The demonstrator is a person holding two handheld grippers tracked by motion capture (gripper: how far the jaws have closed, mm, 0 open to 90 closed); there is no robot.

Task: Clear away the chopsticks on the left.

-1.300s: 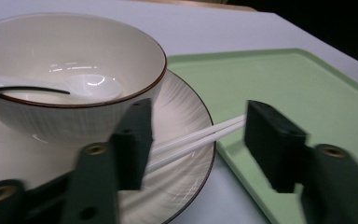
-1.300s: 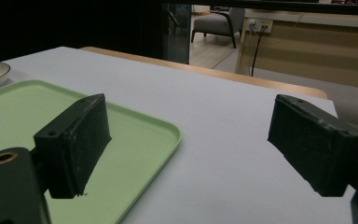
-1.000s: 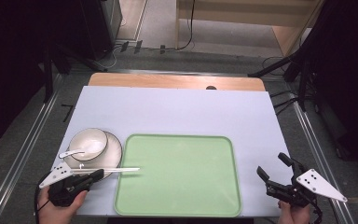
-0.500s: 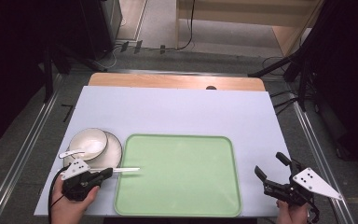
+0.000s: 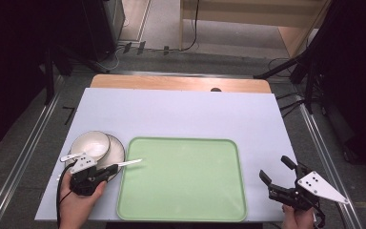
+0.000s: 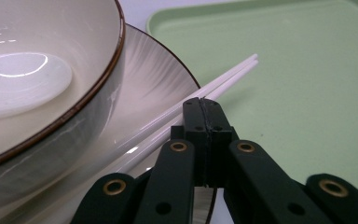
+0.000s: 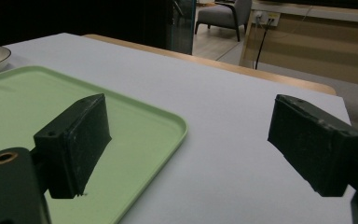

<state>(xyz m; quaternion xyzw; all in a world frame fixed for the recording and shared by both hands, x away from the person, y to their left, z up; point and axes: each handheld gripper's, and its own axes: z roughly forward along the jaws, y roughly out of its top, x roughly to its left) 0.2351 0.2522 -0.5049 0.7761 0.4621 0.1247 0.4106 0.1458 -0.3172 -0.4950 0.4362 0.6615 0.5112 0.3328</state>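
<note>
White chopsticks (glossy, slim), beside round bowl, flat green tray

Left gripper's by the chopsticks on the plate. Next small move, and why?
Probably open the left gripper and straddle the chopsticks: its jaws are shut with nothing between, and the sticks lie just beside them on the plate, tips over the green tray.
</note>
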